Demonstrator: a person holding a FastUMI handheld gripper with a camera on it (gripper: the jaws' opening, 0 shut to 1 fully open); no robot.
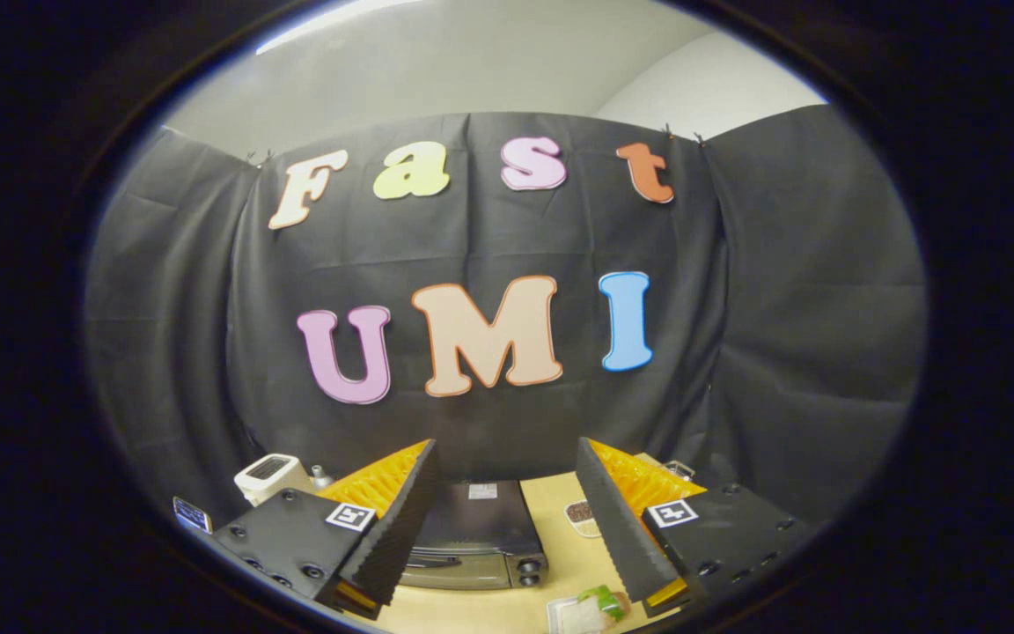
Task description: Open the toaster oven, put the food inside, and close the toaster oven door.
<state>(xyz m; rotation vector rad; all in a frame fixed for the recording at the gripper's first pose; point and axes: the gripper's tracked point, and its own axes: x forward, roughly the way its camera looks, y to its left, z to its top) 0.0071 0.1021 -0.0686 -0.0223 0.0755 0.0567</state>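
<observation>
A dark toaster oven (472,528) stands on the wooden table (560,537), its door shut, handle and two knobs on the front face. It lies below and between my fingers, well beyond them. My gripper (503,519) is open, held high above the table with nothing between its fingers. A small white tray of food (591,609) with a green piece on it sits on the table just right of the oven's front, near the right finger.
A white appliance (271,475) stands left of the oven by the cloth wall. A small round brown-and-white item (582,517) lies on the table right of the oven. The black cloth wall closes off the back.
</observation>
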